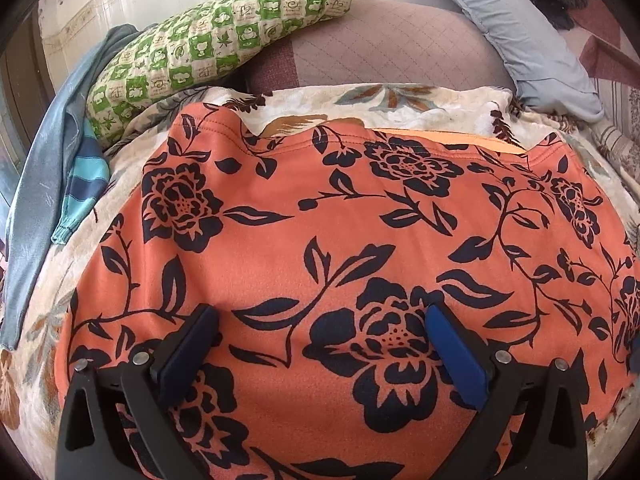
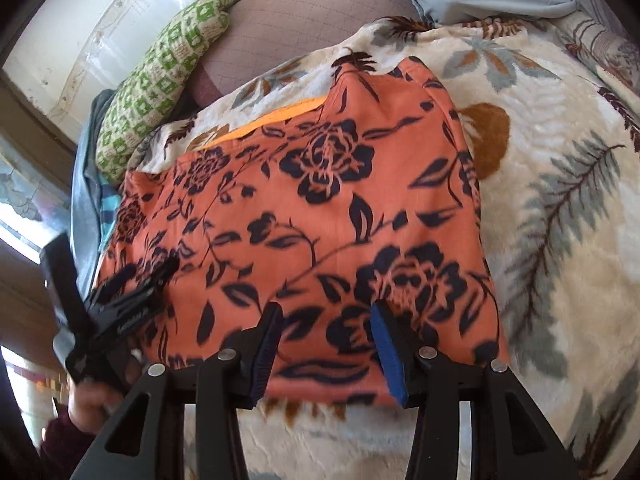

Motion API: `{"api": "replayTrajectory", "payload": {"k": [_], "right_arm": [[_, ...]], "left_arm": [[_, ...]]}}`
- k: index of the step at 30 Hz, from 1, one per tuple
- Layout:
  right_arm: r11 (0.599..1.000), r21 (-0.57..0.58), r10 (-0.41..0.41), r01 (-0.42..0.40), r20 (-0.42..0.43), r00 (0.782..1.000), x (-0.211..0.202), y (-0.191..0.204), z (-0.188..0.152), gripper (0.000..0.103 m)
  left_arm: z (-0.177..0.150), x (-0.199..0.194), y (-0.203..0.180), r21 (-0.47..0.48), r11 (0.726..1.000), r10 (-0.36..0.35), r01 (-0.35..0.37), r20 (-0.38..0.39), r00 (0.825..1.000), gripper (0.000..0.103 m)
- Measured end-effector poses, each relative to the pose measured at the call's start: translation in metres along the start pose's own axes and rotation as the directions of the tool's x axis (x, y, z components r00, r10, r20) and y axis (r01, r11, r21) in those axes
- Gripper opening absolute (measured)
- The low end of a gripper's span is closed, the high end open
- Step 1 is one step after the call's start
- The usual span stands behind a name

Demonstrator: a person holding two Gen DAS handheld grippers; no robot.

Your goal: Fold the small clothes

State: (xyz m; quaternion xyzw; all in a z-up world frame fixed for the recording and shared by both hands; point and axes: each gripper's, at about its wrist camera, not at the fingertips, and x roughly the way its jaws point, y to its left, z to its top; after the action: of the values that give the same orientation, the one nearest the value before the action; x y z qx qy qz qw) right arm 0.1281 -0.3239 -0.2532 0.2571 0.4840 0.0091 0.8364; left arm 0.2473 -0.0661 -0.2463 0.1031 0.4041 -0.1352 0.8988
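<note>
The left gripper (image 1: 322, 320) hovers wide open over the orange floral garment (image 1: 320, 220) spread on a blanket (image 1: 420, 108).

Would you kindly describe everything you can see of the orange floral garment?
The orange garment is a soft, matte fabric printed with dark navy roses, leaves and vines. It lies flat and fairly smooth on the cream floral blanket, apparently already folded into a rough rectangle. At its far edge a plain brighter orange inner layer shows. The left tongs hang open over its near part, gripping nothing; the right tongs hang open at its near edge.
</note>
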Motion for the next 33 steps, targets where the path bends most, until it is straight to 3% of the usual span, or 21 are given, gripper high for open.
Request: {"api": "replayTrajectory", "payload": {"k": [3, 6, 9, 12, 16, 18, 21, 25, 28, 31, 33], "right_arm": [[0.995, 0.047, 0.086, -0.087, 0.014, 0.996, -0.034, -0.018, -0.021, 0.05], [0.989, -0.031, 0.147, -0.144, 0.102, 0.984, -0.08, -0.03, -0.049, 0.051], [0.991, -0.076, 0.125, -0.113, 0.176, 0.976, -0.102, -0.042, -0.066, 0.055], [0.99, -0.044, 0.143, -0.137, 0.21, 0.967, -0.109, -0.055, -0.067, 0.055], [0.987, 0.024, 0.149, -0.16, 0.252, 0.956, -0.114, -0.066, -0.057, 0.055], [0.988, 0.002, 0.149, -0.155, 0.269, 0.952, -0.115, -0.06, -0.052, 0.055], [0.993, -0.082, 0.109, -0.089, 0.291, 0.95, -0.117, -0.047, -0.055, 0.055], [0.991, -0.111, 0.11, -0.078, 0.319, 0.942, -0.124, -0.053, -0.057, 0.055], [0.993, -0.078, 0.104, -0.083, 0.328, 0.939, -0.128, -0.065, -0.053, 0.055], [0.994, -0.043, 0.114, -0.105, 0.322, 0.94, -0.129, -0.076, -0.051, 0.055], [0.994, -0.034, 0.113, -0.108, 0.315, 0.942, -0.128, -0.078, -0.05, 0.055]], "left_arm": [[-0.002, 0.0, 0.001, -0.004, 1.0, -0.002, 0.002, 0.009, 1.0, 0.103], [-0.003, -0.002, -0.004, 0.012, 0.999, 0.035, -0.035, 0.016, 0.999, 0.103], [-0.003, -0.005, -0.009, 0.027, 0.996, 0.084, -0.085, 0.019, 0.996, 0.103], [-0.001, -0.005, -0.009, 0.002, 0.994, 0.11, -0.11, -0.009, 0.994, 0.103], [0.008, -0.009, -0.008, -0.092, 0.985, 0.136, -0.148, -0.123, 0.983, 0.103], [0.015, -0.013, -0.01, -0.109, 0.978, 0.157, -0.177, -0.173, 0.972, 0.103], [0.029, -0.032, -0.008, -0.173, 0.965, 0.175, -0.199, -0.144, 0.974, 0.103], [0.037, -0.047, 0.004, -0.305, 0.921, 0.219, -0.244, -0.115, 0.969, 0.103], [0.033, -0.031, 0.019, -0.382, 0.864, 0.28, -0.329, -0.179, 0.943, 0.103], [0.018, 0.0, 0.029, -0.389, 0.815, 0.325, -0.43, -0.308, 0.894, 0.103], [0.01, 0.0, 0.026, -0.399, 0.805, 0.359, -0.439, -0.26, 0.896, 0.103]]}}
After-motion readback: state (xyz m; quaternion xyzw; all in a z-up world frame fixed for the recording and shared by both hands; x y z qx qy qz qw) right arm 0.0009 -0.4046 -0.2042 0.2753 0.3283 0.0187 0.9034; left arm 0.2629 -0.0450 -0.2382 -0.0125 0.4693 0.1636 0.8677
